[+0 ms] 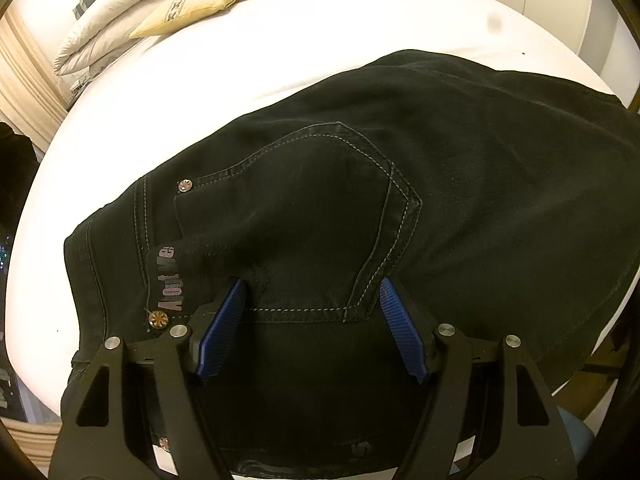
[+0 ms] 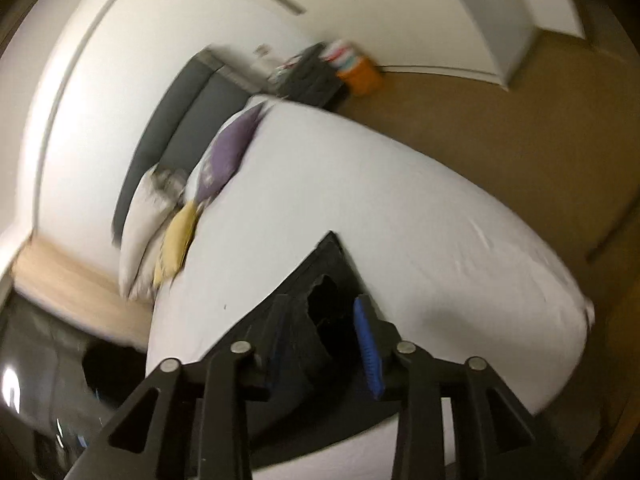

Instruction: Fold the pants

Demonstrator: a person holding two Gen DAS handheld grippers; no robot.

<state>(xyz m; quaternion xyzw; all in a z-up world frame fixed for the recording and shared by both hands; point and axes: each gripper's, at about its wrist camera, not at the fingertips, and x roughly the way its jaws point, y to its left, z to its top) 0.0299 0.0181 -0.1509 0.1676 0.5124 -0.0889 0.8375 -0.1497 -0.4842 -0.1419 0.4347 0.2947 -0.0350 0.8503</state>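
White bed (image 1: 280, 68) bearing black pants (image 1: 440, 152), pillows (image 1: 120, 12) at its head

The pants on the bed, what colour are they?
Black pants, pale pocket stitching; clearest in the left wrist view.

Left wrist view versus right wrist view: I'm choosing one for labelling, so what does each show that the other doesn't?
Left only: the pants' back pocket, rivets and printed label, sharp. Right only: grey headboard, brown floor, orange bag, all blurred. Both: black pants on the white bed, yellow pillow, purple pillow.
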